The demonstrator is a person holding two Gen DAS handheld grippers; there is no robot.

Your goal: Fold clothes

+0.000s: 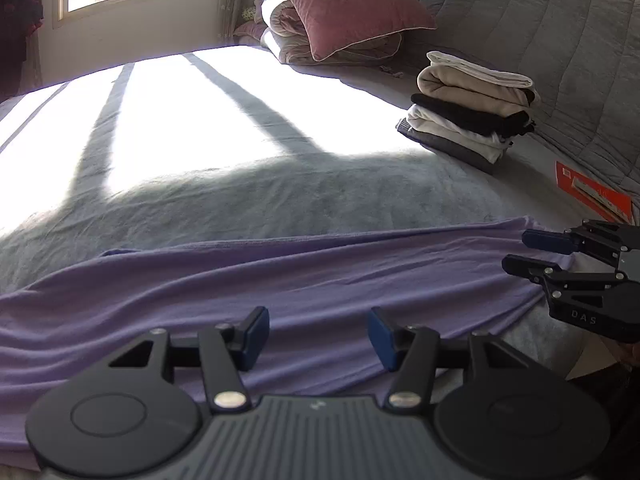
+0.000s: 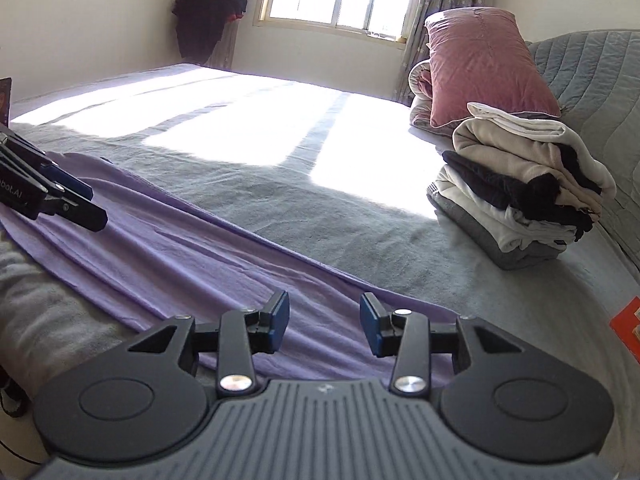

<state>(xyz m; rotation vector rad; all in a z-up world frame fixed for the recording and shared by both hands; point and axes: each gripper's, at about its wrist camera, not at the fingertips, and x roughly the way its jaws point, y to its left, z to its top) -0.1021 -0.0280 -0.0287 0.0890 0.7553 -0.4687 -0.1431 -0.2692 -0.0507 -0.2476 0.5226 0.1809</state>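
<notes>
While sunlight is falling across the grey bed (image 1: 248, 204), a lilac garment (image 1: 280, 280) is lying spread and wrinkled along its near edge, filling the lower half of both frames. The left hand-held gripper (image 1: 318, 334) is hovering over the cloth with its blue-padded fingers spread apart, pinching nothing. The right hand-held gripper (image 2: 324, 322) is likewise standing spread above the garment, and in the left view it is showing at the right edge. A stack of folded clothes (image 2: 520, 184) is sitting at the right, with a pink pillow (image 2: 480, 64) leaning behind it in the upper right.
</notes>
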